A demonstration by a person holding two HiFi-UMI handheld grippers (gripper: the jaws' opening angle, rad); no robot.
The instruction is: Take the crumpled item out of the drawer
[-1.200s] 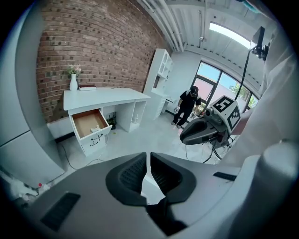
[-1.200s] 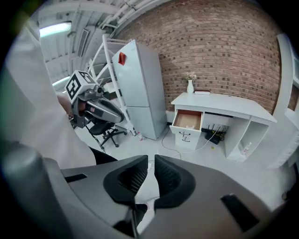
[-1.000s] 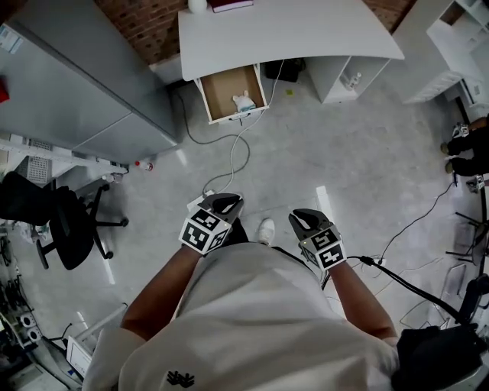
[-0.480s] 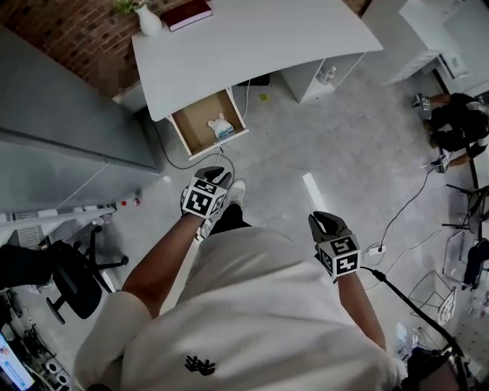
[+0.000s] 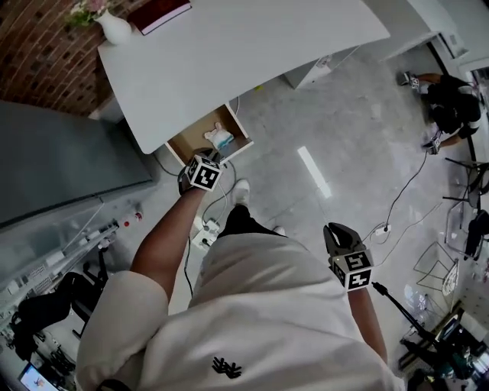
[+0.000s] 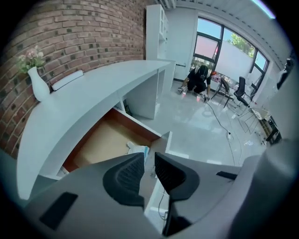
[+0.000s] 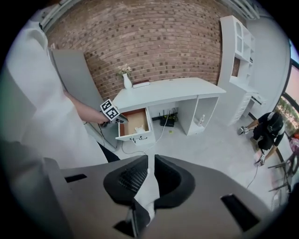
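Note:
A white desk (image 5: 229,53) has a drawer (image 5: 192,143) pulled open beneath it, with a brown bottom. Inside lies the crumpled item (image 5: 220,136), whitish with a bit of blue. My left gripper (image 5: 208,156) hovers just in front of the drawer's front edge, its jaws close together with nothing between them. In the left gripper view the crumpled item (image 6: 138,150) lies just beyond the left gripper (image 6: 149,161). My right gripper (image 5: 336,227) hangs low by my right side, far from the drawer (image 7: 135,119), also closed on nothing.
A white vase (image 5: 114,29) and a dark red book (image 5: 160,14) sit on the desk. A grey cabinet (image 5: 61,160) stands at the left. A cable and power strip (image 5: 205,227) lie on the floor. A person (image 5: 451,107) crouches at the far right.
I have walked toward the desk. My left gripper has reached forward up to the drawer's front. The right gripper has stayed down by my side.

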